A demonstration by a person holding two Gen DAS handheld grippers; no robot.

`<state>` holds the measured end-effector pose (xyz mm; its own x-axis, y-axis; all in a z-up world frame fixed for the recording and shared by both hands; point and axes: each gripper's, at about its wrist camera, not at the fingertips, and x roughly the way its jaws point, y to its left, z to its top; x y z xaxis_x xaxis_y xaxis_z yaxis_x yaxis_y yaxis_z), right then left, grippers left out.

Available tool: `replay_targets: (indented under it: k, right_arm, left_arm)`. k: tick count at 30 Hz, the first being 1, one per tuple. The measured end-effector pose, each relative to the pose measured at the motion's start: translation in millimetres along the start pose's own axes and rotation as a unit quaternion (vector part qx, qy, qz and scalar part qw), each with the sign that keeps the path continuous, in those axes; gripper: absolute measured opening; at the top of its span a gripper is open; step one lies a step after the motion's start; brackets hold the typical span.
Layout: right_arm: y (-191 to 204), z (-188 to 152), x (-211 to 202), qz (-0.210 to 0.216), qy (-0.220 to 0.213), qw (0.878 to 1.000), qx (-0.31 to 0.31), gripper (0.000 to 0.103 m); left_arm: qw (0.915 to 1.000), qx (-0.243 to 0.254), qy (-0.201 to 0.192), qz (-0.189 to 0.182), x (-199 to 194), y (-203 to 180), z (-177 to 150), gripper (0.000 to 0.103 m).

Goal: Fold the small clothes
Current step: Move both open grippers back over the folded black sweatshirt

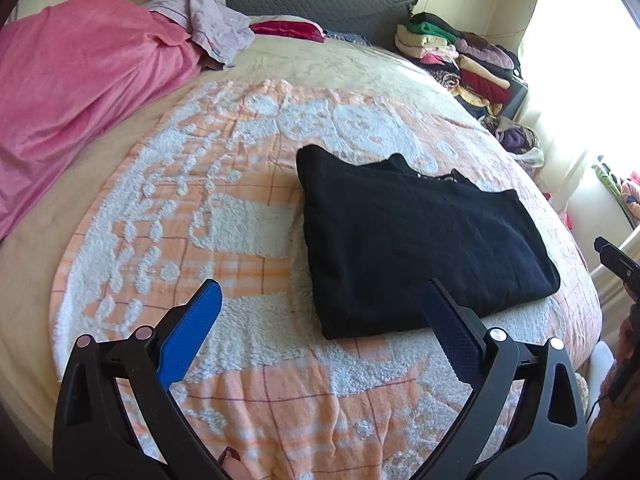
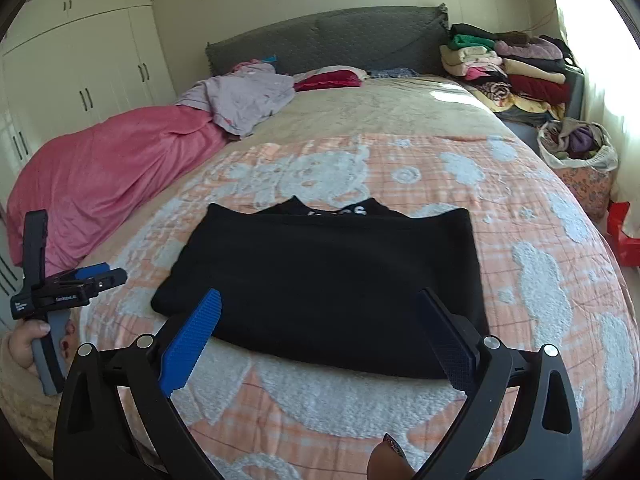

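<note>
Black garment folded flat, both claws empty.
It is laid as 1 rectangle mid-blanket, white lettering at 12 o'clock half hidden under the fold. Left gripper and right gripper are held wide apart above the near edge, nothing gripped.

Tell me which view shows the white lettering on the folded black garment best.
The right wrist view: the white lettering sits at the far edge of the folded black garment, bright and fairly large, though partly hidden by the fold. In the left wrist view it is only a faint, small sliver.
</note>
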<state>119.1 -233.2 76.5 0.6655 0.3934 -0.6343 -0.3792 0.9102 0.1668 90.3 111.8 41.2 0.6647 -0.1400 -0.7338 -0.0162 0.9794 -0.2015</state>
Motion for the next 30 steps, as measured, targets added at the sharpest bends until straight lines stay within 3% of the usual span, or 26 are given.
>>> replay_targets:
  k: [13,30]
  right_arm:
    - [49,8,17,0.044,0.005,0.998,-0.036,0.098]
    - [99,-2,59,0.067,0.037,0.994,-0.078,0.098]
  left_arm:
    - [0.9997,-0.009,-0.006,0.021,-9,15,7,0.093]
    - [0.9981,-0.04,-0.011,0.046,-1,42,24,0.093]
